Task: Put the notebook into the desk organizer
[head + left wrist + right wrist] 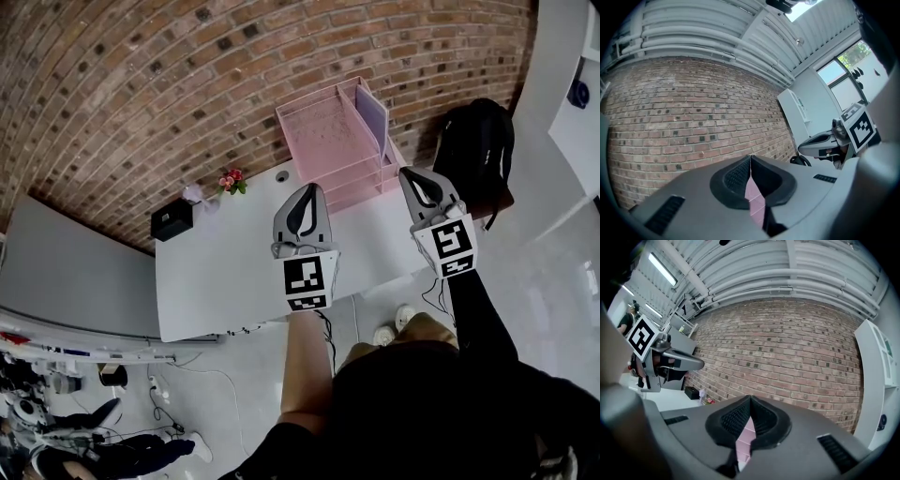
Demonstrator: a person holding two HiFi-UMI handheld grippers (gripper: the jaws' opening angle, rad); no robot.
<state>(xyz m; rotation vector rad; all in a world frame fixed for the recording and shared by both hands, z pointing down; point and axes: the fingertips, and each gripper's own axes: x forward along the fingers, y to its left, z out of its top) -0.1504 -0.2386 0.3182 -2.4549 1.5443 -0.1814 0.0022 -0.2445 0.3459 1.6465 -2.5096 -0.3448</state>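
The pink desk organizer (323,131) stands at the back of the white table (225,272), against the brick wall. A lavender notebook (372,117) stands upright in its right side. My left gripper (308,189) hovers over the table just in front of the organizer, shut and empty. My right gripper (411,173) hangs by the organizer's right front corner, also shut with nothing held. In the left gripper view the jaws (750,157) meet, with pink showing below them and the right gripper (825,143) to the side. The right gripper view shows its jaws (750,398) touching.
A black box (172,221), a small flower pot (231,180) and a small clear object (192,194) sit at the table's back left. A black backpack (478,150) rests right of the table. A white cabinet (577,94) stands at far right.
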